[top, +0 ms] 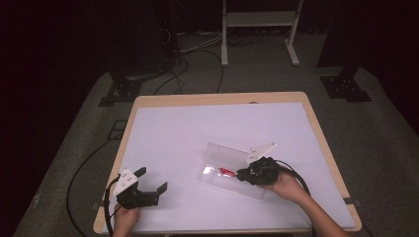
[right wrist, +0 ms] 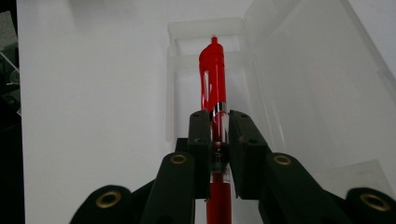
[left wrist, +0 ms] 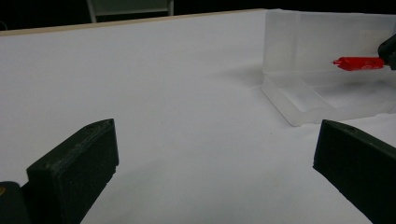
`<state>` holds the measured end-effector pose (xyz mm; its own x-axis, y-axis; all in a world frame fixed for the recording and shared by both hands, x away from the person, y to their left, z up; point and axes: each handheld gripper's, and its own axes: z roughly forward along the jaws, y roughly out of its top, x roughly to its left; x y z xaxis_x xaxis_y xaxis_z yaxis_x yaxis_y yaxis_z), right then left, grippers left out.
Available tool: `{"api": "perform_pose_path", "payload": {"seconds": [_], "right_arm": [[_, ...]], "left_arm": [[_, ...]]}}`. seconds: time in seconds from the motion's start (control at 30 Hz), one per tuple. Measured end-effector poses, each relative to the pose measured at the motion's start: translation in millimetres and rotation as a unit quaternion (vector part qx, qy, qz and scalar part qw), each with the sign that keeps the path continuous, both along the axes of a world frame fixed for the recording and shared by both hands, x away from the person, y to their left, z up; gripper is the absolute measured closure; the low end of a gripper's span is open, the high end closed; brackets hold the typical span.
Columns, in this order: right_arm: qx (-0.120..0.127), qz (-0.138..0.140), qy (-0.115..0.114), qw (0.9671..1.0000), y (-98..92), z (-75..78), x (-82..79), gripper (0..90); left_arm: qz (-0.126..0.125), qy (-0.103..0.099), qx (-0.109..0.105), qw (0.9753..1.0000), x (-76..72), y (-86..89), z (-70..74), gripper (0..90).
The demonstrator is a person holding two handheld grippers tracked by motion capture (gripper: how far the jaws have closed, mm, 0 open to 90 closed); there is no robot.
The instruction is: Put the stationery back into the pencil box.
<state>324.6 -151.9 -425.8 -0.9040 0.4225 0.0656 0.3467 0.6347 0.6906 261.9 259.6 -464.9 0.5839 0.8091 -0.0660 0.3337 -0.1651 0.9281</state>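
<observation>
Right tongs (right wrist: 217, 140) clamped on red pen (right wrist: 213, 74); its long axis runs straight ahead, over the open clear case (right wrist: 299, 84) below. Left tongs (top: 150, 178) wide, empty, well apart.

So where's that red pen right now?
The red pen is clamped in the right gripper, held over the open clear case at the table's near right.
</observation>
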Motion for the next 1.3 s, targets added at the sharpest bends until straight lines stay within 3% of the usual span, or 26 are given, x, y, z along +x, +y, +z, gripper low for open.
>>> {"api": "perform_pose_path", "payload": {"seconds": [0.63, 1.3], "right_arm": [[-0.010, -0.004, 0.017, 0.9998, 4.9, -21.5, 6.7, 78.9], [-0.023, -0.003, 0.031, 0.9992, 8.1, -34.1, 7.8, 78.8]], "left_arm": [[0.001, 0.001, -0.002, 1.0000, -0.4, -0.1, -0.1, 0.0], [0.004, 0.000, -0.005, 1.0000, -0.8, 0.5, 0.0, 0.0]]}}
